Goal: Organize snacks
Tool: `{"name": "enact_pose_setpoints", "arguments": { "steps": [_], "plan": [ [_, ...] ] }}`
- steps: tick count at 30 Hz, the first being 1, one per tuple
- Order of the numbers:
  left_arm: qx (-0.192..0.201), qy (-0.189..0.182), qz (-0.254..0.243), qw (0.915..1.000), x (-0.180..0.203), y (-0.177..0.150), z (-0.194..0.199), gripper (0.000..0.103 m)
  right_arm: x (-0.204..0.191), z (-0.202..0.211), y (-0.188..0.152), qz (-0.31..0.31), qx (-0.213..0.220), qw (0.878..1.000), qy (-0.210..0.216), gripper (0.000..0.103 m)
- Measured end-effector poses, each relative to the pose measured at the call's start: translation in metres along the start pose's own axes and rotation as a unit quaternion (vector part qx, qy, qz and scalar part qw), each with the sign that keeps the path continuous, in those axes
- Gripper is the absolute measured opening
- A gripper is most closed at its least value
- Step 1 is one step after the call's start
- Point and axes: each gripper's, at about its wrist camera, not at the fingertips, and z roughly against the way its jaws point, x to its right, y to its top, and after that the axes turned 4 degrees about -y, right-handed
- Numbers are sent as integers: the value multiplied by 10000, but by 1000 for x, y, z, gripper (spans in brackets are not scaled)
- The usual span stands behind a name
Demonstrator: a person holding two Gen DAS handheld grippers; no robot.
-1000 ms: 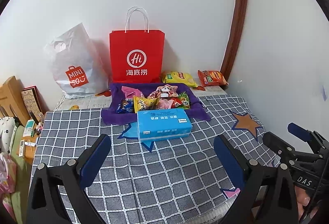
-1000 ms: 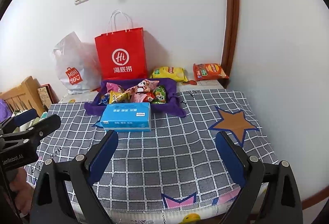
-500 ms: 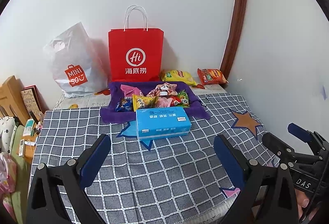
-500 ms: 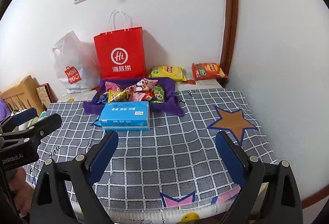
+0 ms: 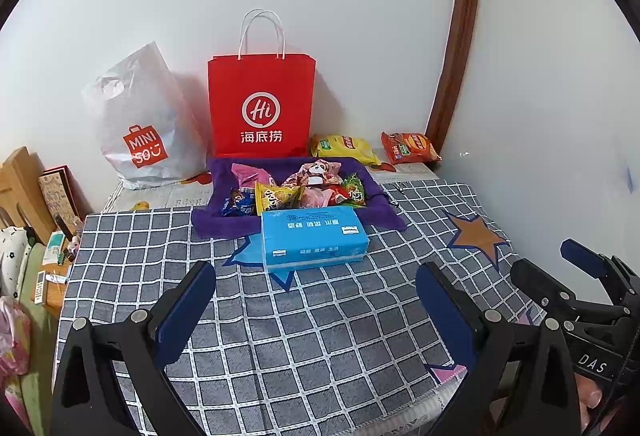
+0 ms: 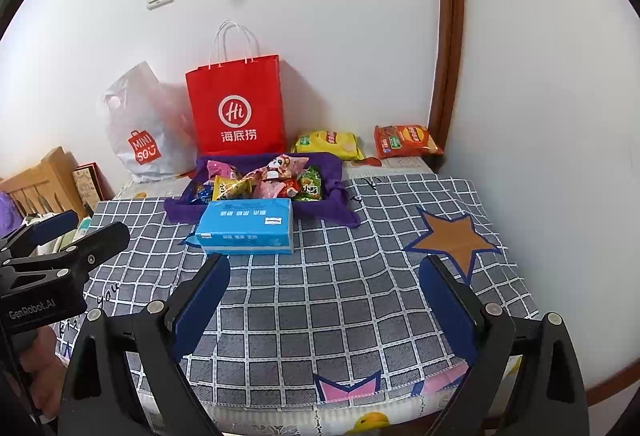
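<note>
A purple cloth basket (image 5: 218,224) (image 6: 332,166) holds several small snack packets at the far middle of the checked table. Against its near side lies a blue tissue pack (image 5: 314,238) (image 6: 246,226). A yellow chip bag (image 5: 344,148) (image 6: 328,144) and an orange chip bag (image 5: 410,147) (image 6: 406,141) lie by the back wall to the right. My left gripper (image 5: 316,304) is open above the near part of the table, nothing between its fingers. My right gripper (image 6: 326,302) is open too, beside it, also holding nothing.
A red paper bag (image 5: 262,106) (image 6: 238,108) and a white plastic bag (image 5: 140,124) (image 6: 140,126) stand against the wall behind the basket. A wooden rack and clutter (image 5: 24,196) sit off the table's left edge. A brown door frame (image 5: 456,36) runs up the right corner.
</note>
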Motion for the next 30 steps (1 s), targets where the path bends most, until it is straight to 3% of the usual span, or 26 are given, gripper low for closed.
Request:
{"name": "enact_pose_setpoints", "arguments": {
  "steps": [30],
  "plan": [
    [0, -14, -2, 10000, 0, 0, 1, 101, 0, 9, 1, 34, 96, 9999, 25, 95]
  ]
}}
